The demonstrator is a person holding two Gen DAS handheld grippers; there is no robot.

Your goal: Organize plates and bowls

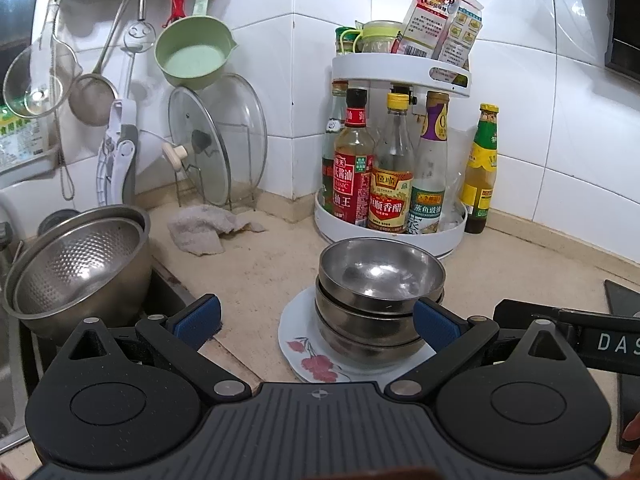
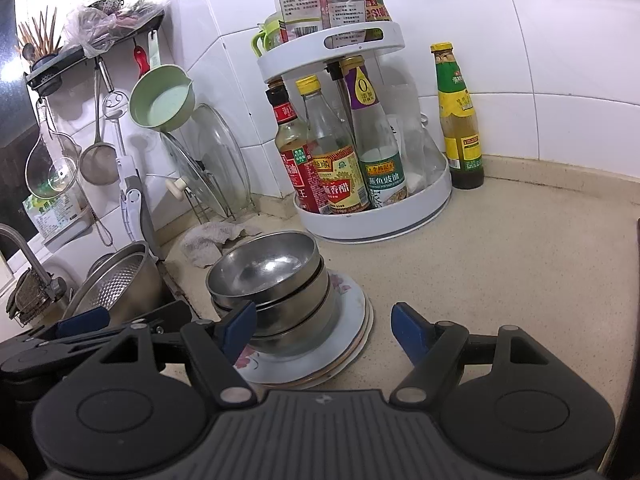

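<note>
Steel bowls (image 1: 380, 296) nested in a stack, sitting on the flowered plates (image 2: 344, 344) on the tabletop (image 2: 500, 264), just in front of the condiment rack (image 1: 392, 216). My left hand-held gripper (image 1: 316, 320) is released, pads wide, one beside the stack. Right hand-held gripper (image 2: 324, 328) also released, nothing between the pads. I judge stacking done. Next: decide whether the colander (image 1: 80, 264) by the sink needs handling.
</note>
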